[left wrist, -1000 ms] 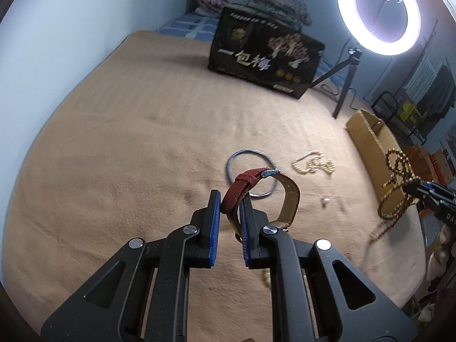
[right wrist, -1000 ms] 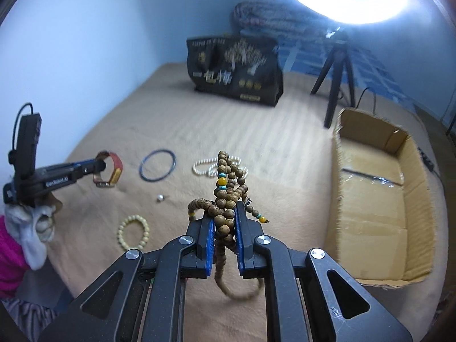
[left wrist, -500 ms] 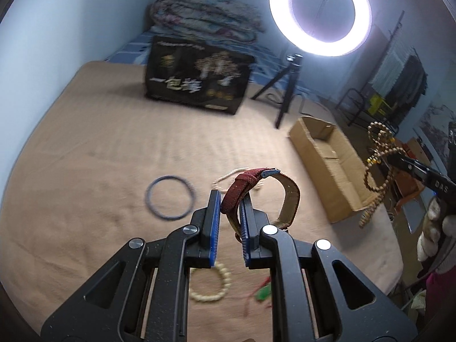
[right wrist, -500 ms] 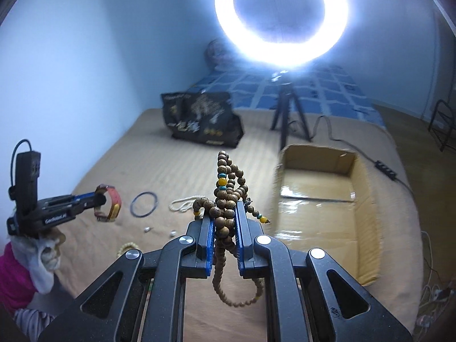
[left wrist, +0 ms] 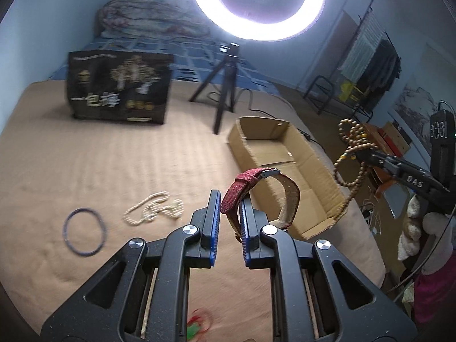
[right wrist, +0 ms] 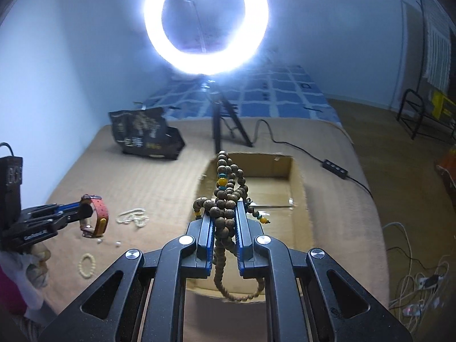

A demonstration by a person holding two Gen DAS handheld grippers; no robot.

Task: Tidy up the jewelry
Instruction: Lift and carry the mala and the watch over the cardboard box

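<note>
A red woven-fabric watch strap with a tan lining [left wrist: 258, 188] is being pinched by one limp, light end in the left gripper [left wrist: 230, 199], jaws narrow. A long string of brown wooden beads [right wrist: 226, 199], loose and prone to swinging, is being clamped mid-bundle in the right gripper [right wrist: 225, 216] above the open cardboard box [right wrist: 297, 182]. Everything is being carried over a soft tan blanket [left wrist: 114, 165] beneath a glaring ring light [left wrist: 258, 2].

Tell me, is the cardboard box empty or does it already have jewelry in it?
Empty: the cardboard box shows only bare floor with tape. The wooden bead strand hangs in the right gripper.
</note>
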